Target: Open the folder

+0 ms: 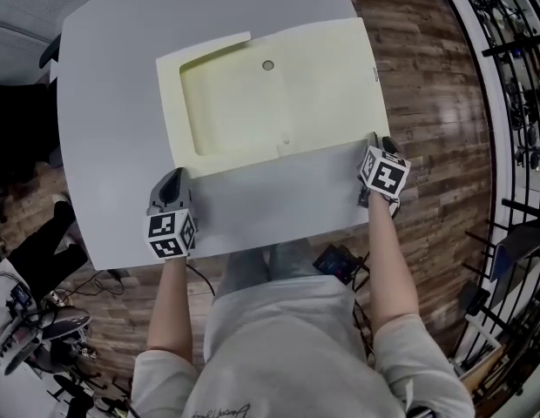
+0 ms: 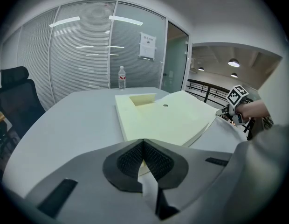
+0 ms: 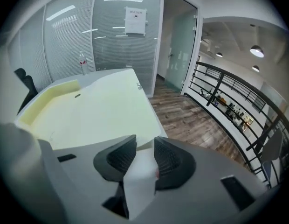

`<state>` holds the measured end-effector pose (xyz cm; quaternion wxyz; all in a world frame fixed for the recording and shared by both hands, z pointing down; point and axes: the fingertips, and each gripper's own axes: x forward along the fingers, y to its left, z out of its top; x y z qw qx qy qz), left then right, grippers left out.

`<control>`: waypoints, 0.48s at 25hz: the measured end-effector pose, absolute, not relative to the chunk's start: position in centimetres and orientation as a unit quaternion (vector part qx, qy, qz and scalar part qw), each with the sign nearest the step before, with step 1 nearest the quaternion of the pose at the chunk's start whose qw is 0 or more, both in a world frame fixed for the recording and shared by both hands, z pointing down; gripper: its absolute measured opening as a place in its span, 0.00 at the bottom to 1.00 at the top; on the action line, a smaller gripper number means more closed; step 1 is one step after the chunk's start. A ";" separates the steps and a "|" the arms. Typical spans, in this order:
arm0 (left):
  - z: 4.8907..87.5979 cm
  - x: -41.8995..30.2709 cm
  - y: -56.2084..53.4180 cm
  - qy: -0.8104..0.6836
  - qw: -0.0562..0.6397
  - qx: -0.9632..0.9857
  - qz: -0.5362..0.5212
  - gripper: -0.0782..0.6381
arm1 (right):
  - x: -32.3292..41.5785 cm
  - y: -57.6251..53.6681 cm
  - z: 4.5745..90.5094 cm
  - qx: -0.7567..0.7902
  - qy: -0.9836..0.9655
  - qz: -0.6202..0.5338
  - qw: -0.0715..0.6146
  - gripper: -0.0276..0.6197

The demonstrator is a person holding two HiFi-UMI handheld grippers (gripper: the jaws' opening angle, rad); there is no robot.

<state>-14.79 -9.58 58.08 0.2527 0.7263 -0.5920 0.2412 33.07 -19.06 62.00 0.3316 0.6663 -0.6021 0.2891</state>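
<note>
- The folder [image 1: 279, 94] lies on the grey table [image 1: 113, 103], pale yellow, its long side towards the person.
- The left gripper [image 1: 174, 174] is at the folder's near-left corner, pointing down and away from the person.
- In the left gripper view, its jaws are closed, with the ribbed pads [image 2: 130, 160] meeting at their tips.
- A pale sliver of the folder's corner shows in the wedge below the tips. Whether the tips pinch it I cannot tell.
- The right gripper [image 1: 379, 140] is at the folder's near-right corner, close to the table's edge, with wooden floor [image 1: 427, 103] beyond.
- In the right gripper view, its jaws stand a narrow way apart, roughly half open.
- Only a pale strip of surface shows through that gap. The pads [image 3: 119, 155] press on nothing.
- From that view, the folder [image 3: 93, 111] begins just beyond the right gripper's tips [image 3: 144, 141].
- In the left gripper view, the near-right edge of the folder [image 2: 158, 120] seems to curve up slightly off the table, next to the right gripper [image 2: 228, 111].
- A bottle [image 2: 121, 78] stands at the far end of the table, well apart from the folder.
</note>
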 end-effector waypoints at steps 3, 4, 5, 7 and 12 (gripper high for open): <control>57.9 -14.6 -9.3 -0.593 0.252 0.726 0.241 0.12 | 33.3 -18.8 62.4 0.666 -0.597 0.282 0.347 0.24; 57.9 -14.5 -9.2 -0.594 0.252 0.726 0.241 0.12 | 33.4 -18.8 62.5 0.667 -0.595 0.278 0.353 0.24; 57.9 -14.5 -9.3 -0.593 0.251 0.726 0.241 0.12 | 33.4 -18.8 62.5 0.668 -0.592 0.273 0.359 0.25; 58.0 -14.6 -9.3 -0.593 0.252 0.726 0.241 0.12 | 33.4 -18.9 62.7 0.671 -0.587 0.265 0.368 0.26; 57.9 -14.9 -9.1 -0.594 0.253 0.725 0.240 0.12 | 34.0 -18.8 63.0 0.669 -0.583 0.239 0.395 0.39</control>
